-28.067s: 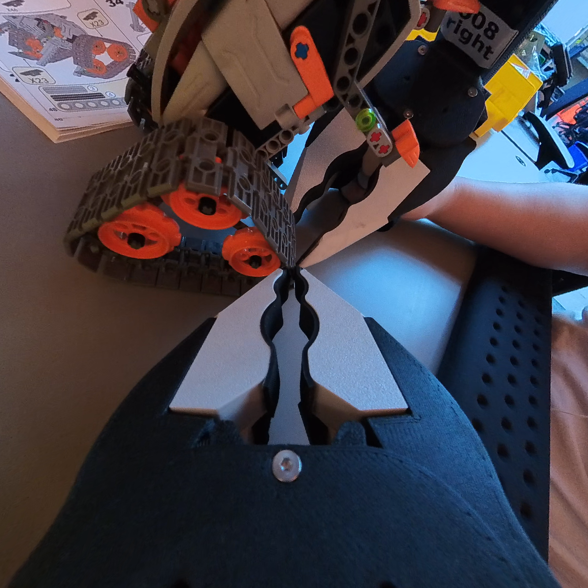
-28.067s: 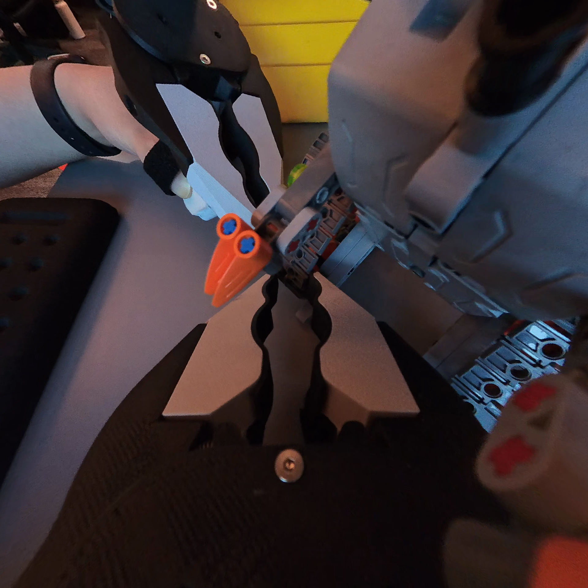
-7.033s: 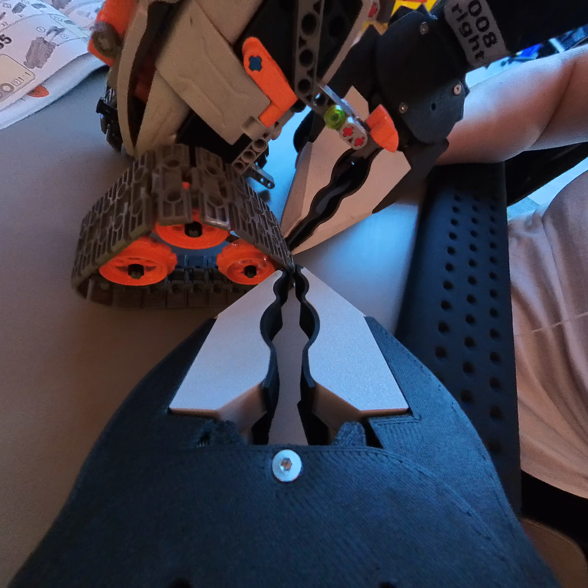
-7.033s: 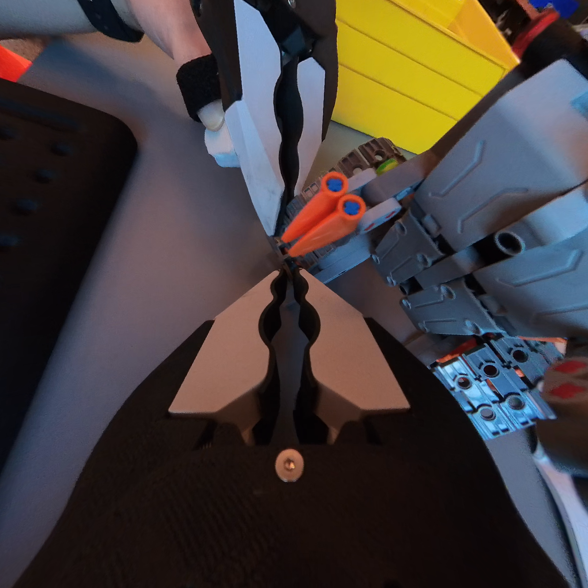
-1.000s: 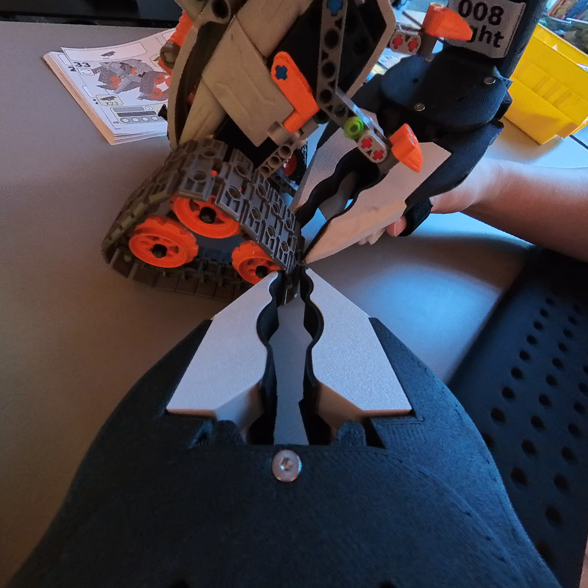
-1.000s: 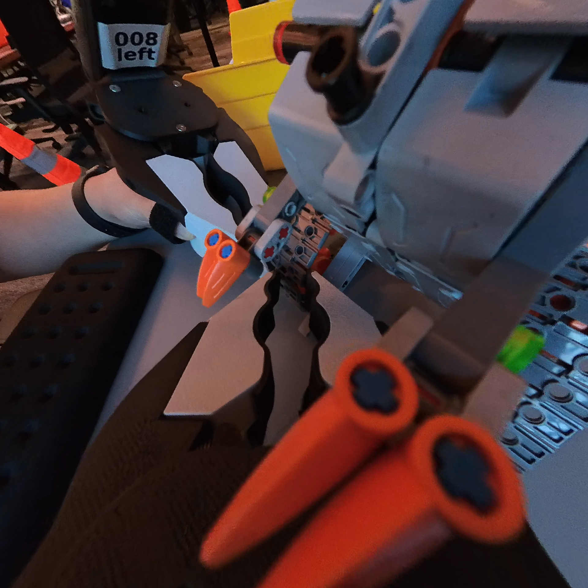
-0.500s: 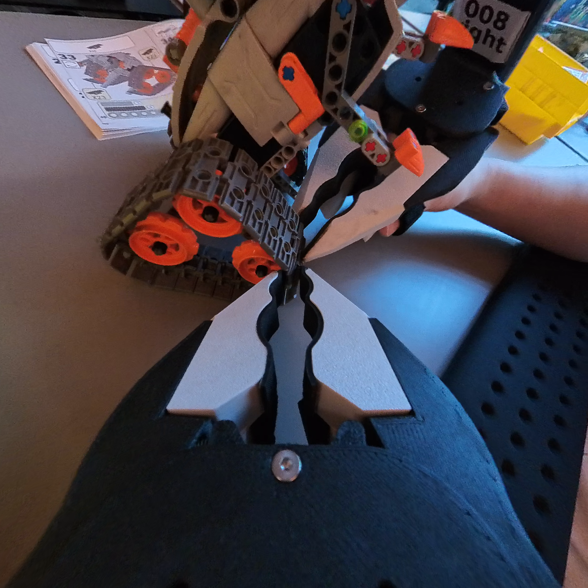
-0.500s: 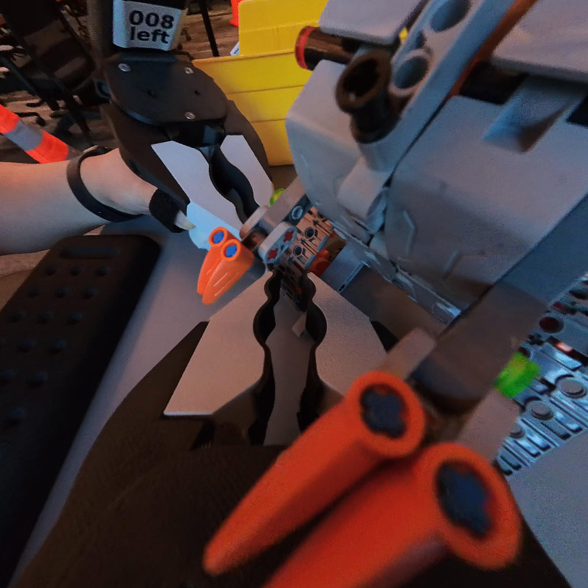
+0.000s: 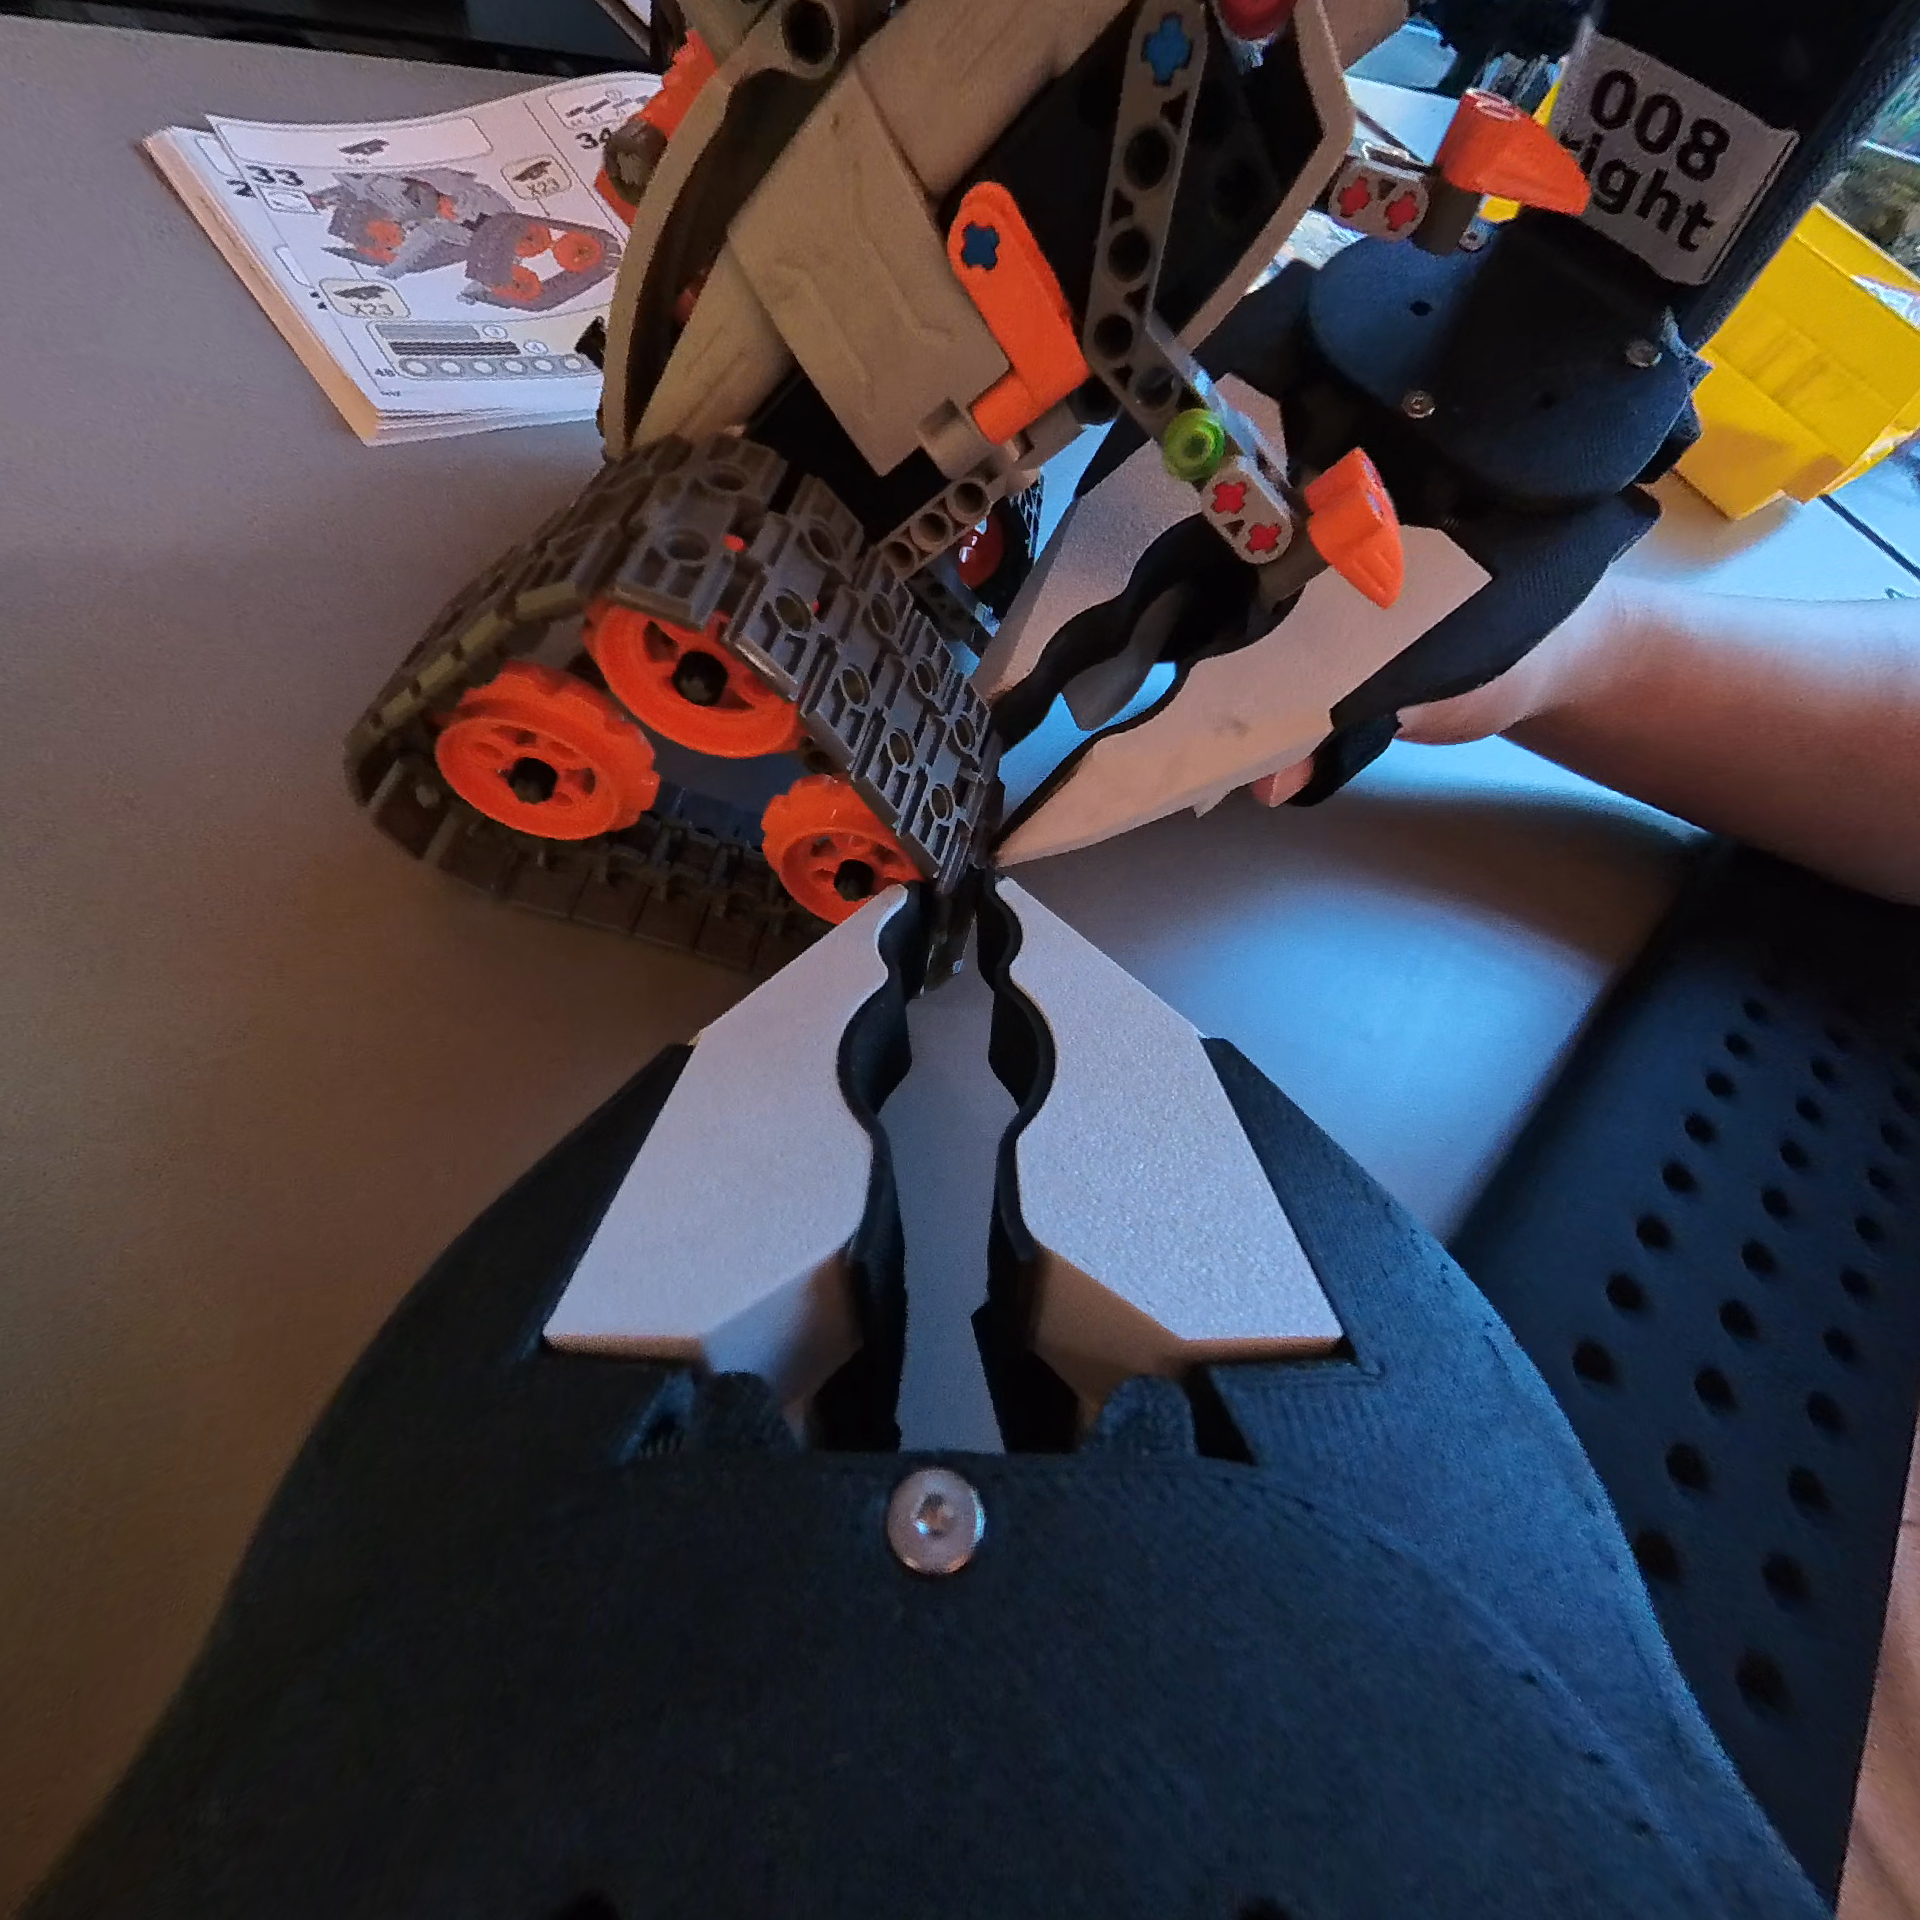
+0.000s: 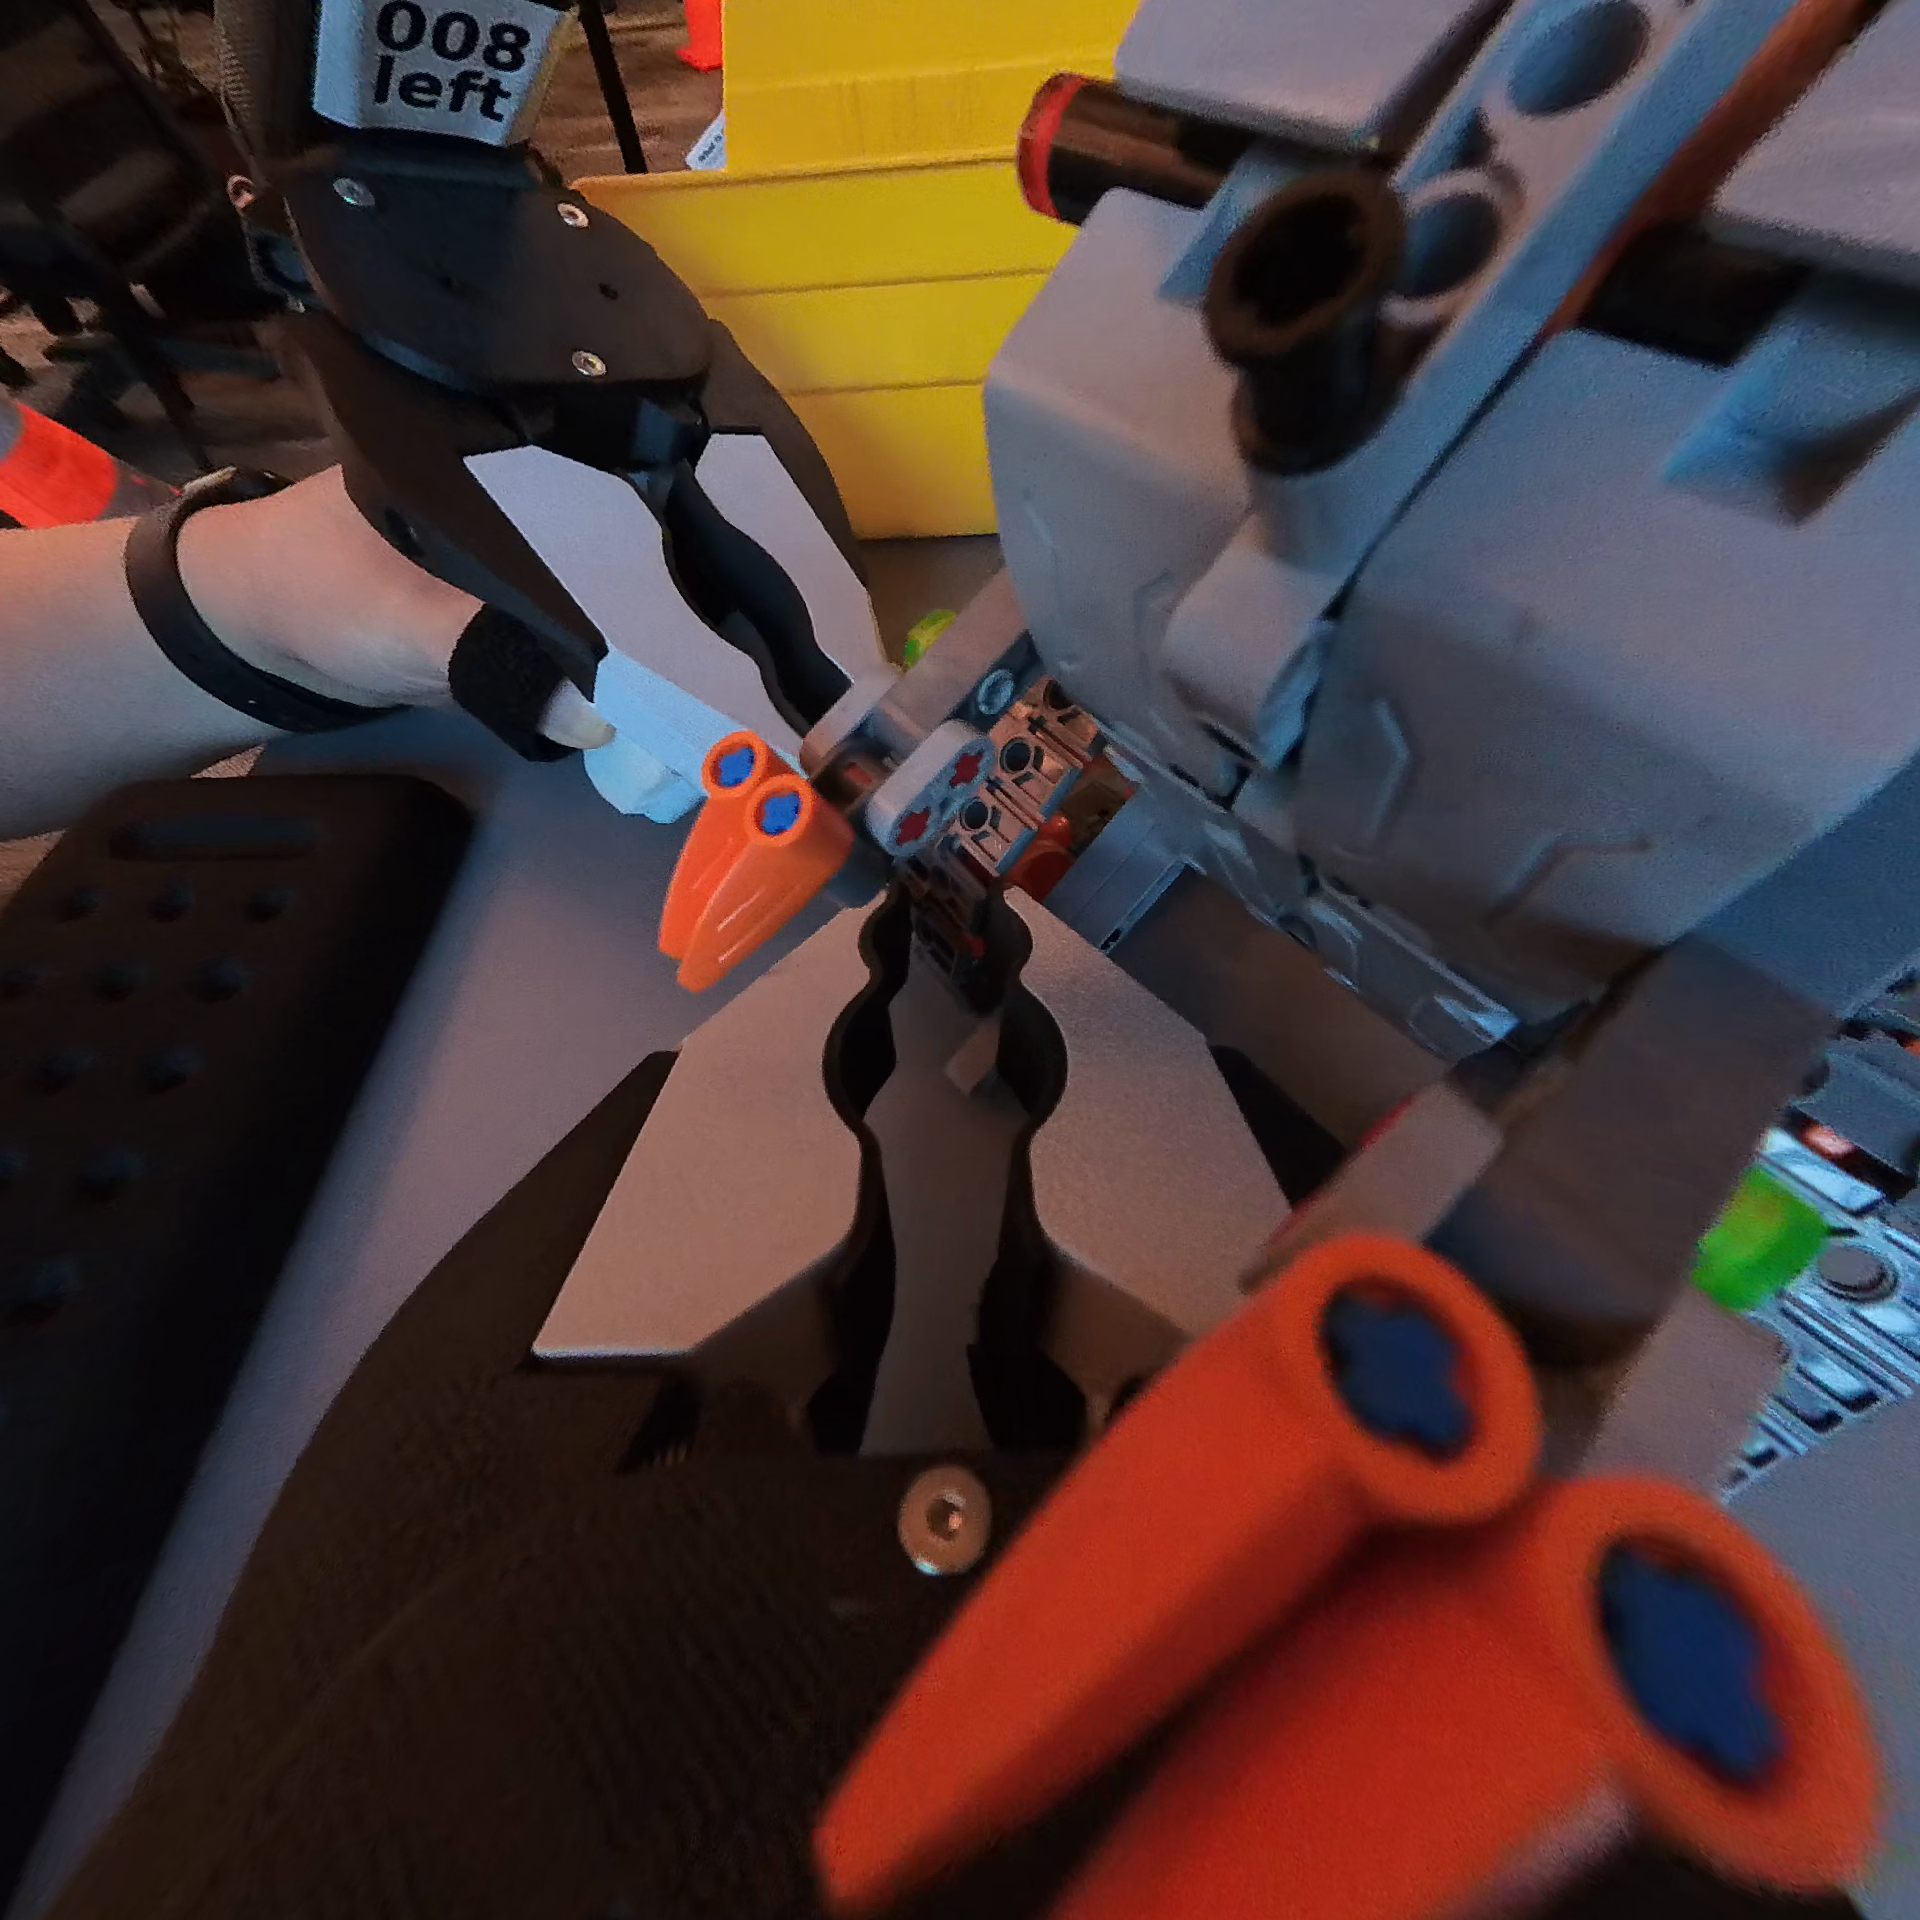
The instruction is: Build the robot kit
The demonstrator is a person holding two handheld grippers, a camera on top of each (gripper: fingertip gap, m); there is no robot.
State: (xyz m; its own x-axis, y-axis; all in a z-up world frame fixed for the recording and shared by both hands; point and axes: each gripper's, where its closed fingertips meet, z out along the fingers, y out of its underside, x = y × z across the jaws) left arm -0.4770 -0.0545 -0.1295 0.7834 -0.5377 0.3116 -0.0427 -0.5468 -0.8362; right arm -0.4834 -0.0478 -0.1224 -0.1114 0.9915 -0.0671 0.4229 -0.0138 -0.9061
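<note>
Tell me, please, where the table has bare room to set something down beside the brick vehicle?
Bare table lies left of the tracked brick vehicle, in front of the instruction booklet. A smaller bare patch sits between the vehicle and the black perforated mat. It is crowded at the track's end, where the left gripper and right gripper both pinch it.

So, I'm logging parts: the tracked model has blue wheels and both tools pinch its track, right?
Not blue. The left wrist view shows orange wheels on the tracked model. The left tool and the right tool do pinch its track.
</note>
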